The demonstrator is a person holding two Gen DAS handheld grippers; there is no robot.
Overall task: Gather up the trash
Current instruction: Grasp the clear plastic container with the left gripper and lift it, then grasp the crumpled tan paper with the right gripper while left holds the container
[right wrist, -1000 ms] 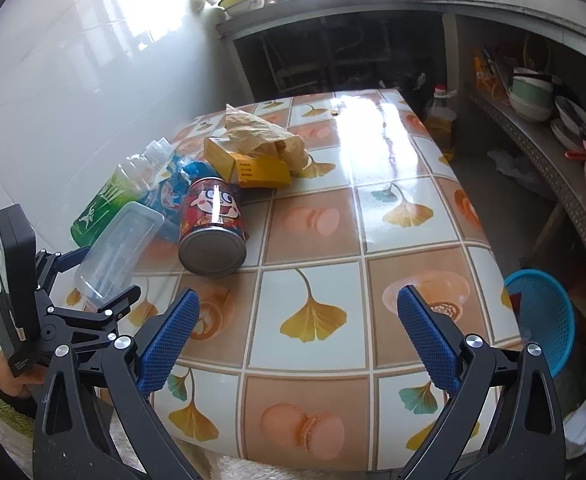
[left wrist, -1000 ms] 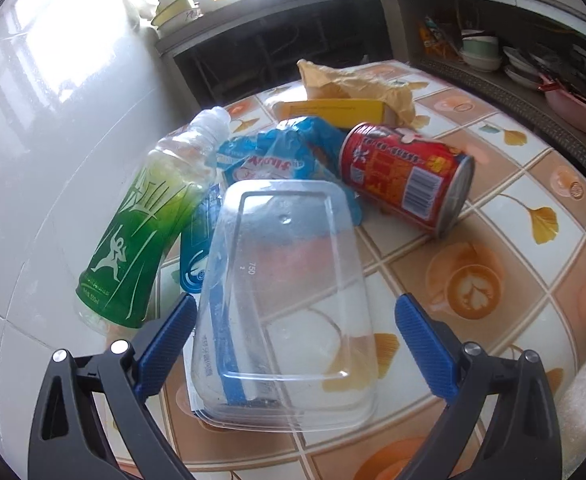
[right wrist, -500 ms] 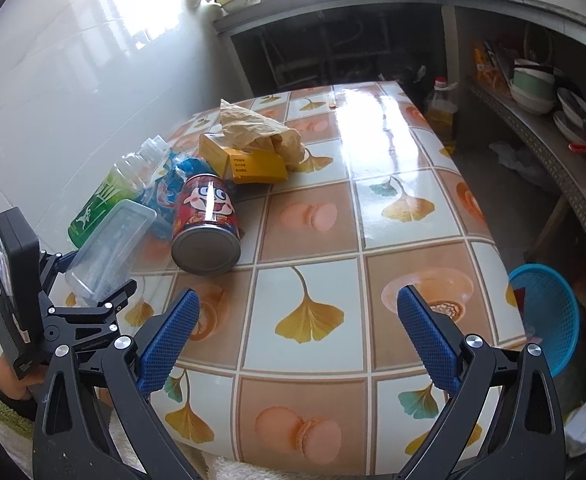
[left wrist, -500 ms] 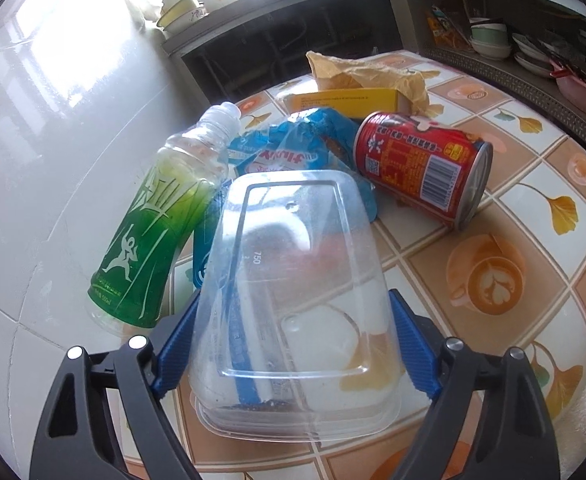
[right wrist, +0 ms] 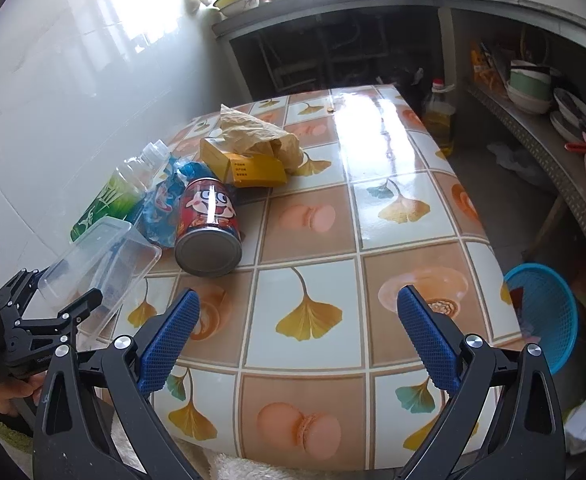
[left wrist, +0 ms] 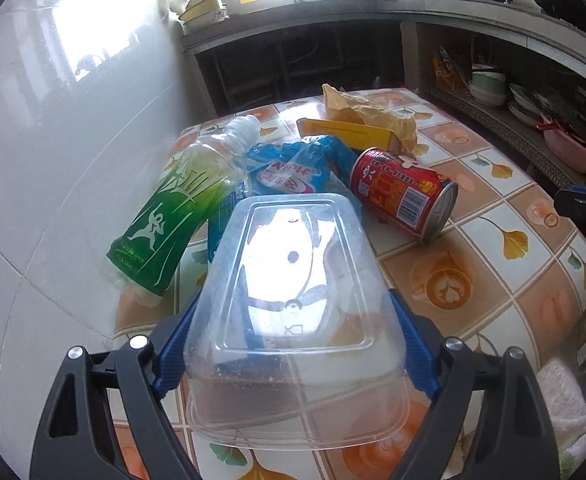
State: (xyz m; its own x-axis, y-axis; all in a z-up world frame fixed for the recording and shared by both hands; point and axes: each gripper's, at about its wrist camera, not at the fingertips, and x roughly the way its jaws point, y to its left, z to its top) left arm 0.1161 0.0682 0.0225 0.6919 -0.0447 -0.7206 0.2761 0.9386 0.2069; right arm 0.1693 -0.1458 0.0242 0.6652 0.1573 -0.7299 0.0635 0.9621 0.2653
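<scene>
My left gripper (left wrist: 293,344) is shut on a clear plastic container (left wrist: 293,320), upside down and tilted up off the table; it also shows in the right wrist view (right wrist: 101,260). Behind it lie a green bottle (left wrist: 173,208), a blue wrapper (left wrist: 297,168), a red can (left wrist: 401,192), a yellow box (left wrist: 349,132) and a crumpled brown paper bag (left wrist: 373,112). My right gripper (right wrist: 299,336) is open and empty above the table's near edge, right of the left gripper (right wrist: 53,308).
The table (right wrist: 393,216) has a glossy tiled cloth and stands against a white tiled wall (left wrist: 53,120). A blue basket (right wrist: 545,312) sits on the floor to the right. Shelves with bowls (right wrist: 529,84) run along the right side.
My left gripper closed on the clear container and lifted its near end, tilting it up. The right gripper moved slightly and stayed open.
</scene>
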